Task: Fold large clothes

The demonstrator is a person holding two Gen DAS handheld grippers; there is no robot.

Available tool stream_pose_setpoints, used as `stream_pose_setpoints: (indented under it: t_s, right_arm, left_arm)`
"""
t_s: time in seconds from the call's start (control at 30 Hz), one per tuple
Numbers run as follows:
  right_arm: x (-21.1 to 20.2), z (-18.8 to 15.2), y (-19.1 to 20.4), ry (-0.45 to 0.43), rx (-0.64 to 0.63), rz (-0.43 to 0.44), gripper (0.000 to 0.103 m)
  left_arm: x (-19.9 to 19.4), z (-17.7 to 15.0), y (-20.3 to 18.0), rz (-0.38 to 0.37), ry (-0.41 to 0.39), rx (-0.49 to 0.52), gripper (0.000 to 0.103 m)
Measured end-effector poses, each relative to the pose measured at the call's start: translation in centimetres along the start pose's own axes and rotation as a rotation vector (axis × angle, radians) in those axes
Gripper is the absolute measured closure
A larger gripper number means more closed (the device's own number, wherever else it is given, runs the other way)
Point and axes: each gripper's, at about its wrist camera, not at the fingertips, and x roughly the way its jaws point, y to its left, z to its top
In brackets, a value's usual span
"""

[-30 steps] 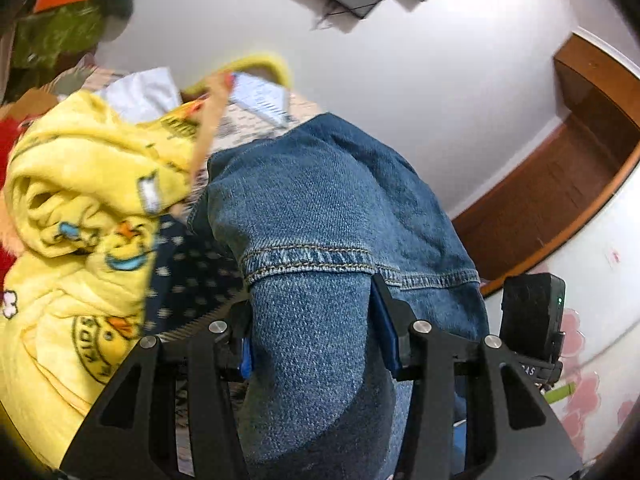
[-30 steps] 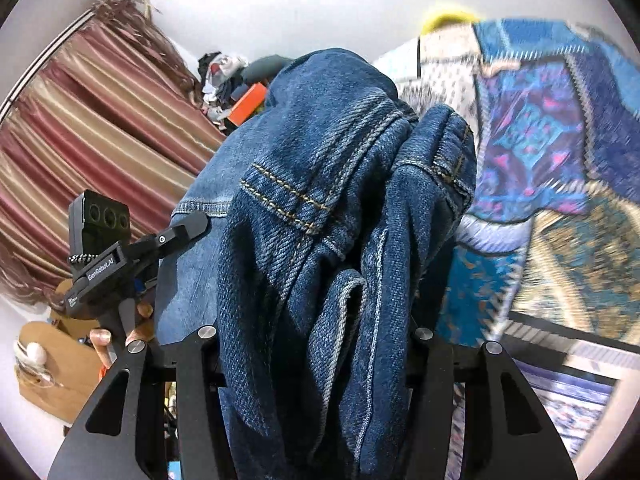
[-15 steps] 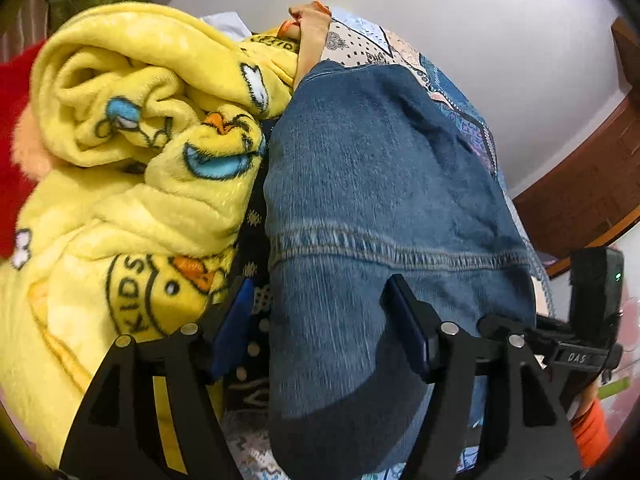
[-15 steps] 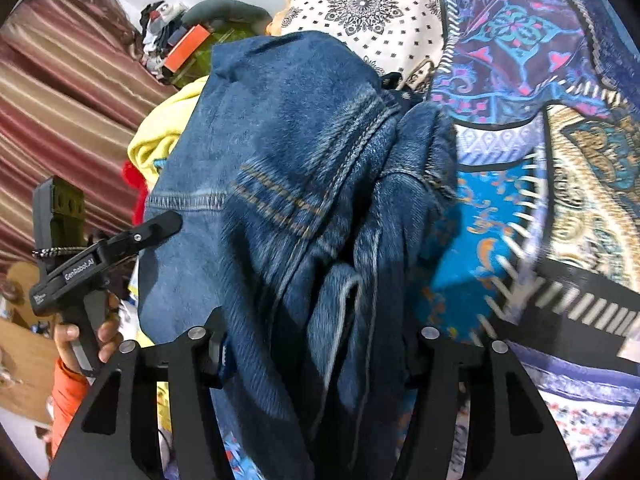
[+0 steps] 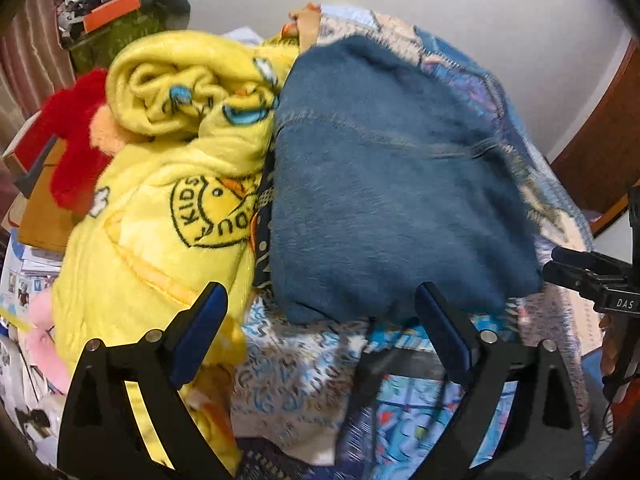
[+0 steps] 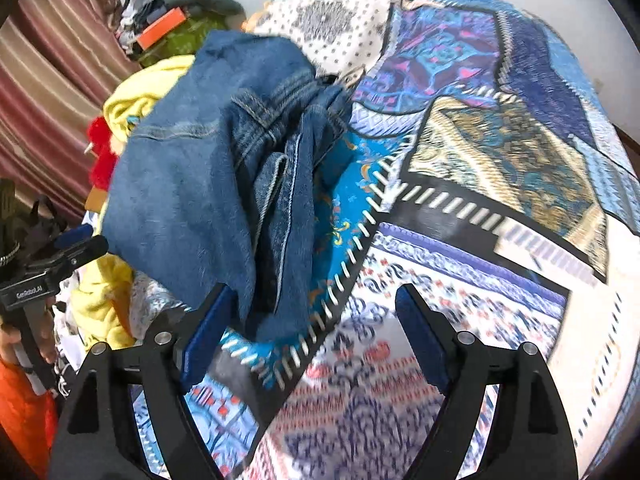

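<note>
The left hand-held gripper (image 5: 320,320) is being held spread wide, its jaws having just been opening, and nothing is being pinched between the blue pads (image 5: 200,332); the near edge of the folded denim garment (image 5: 384,200) is lying just beyond the fingertips, free of them. The right hand-held gripper (image 6: 312,320) is likewise being held spread, its jaws having just been opening; the lower hem of the denim garment (image 6: 224,168) is hanging between the fingers near the left pad (image 6: 204,340), and no pinch is being made on it. The denim garment is resting on the patchwork bedspread (image 6: 500,152) of the bed. Just beside the denim, on its left, a yellow fleece blanket (image 5: 160,184) is being seen bunched up, touching it. Further left of the denim, something red and fluffy (image 5: 76,128) is lying against the blanket. No container with visible contents is being shown clearly.
</note>
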Motion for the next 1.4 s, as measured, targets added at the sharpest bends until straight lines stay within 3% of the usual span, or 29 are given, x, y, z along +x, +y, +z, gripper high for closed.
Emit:
stream_pose_setpoints:
  t_s: [0.2,0.37,0.63,0.87,1.07,1.23,1.4]
  right_arm:
    - [-8.4,-0.4,2.3,-0.169,-0.044,0.044,0.022]
    - [-17.6,-2.0,5.6,-0.402,-0.129,0.081,0.022]
    - [-28.7,-7.6,10.3,-0.728,-0.201,0.113,0.022]
    - [-32.7,-13.4,12.3,-0.918,-0.213,0.069,0.022]
    - [-32.9,-15.6,12.6,-0.974,-0.194,-0.003,0.017]
    - [-32.6,-15.6,12.9,-0.958,-0.179,-0.028,0.001]
    - [-32.5,-15.4,13.6,-0.951,-0.194,-0.047,0.0]
  left_arm:
    - [-7.6,1.3,-3.2,0.001,-0.162,0.02,0.008]
    - [-16.5,0.2,-6.8,-0.005,-0.36,0.082,0.008]
    - [-29.8,-5.8,-12.6,-0.024,-0.706,0.17,0.008]
    - [-35.4,-12.2,-15.8,0.0,-0.907,0.229,0.008]
    - [-36.3,-15.9,-16.3,0.042,-0.951,0.195,0.004]
    - [-36.1,-16.9,-16.4,0.073,-0.942,0.173,0.001]
    - [-35.9,-17.4,-16.5,0.065,-0.931,0.161,0.0]
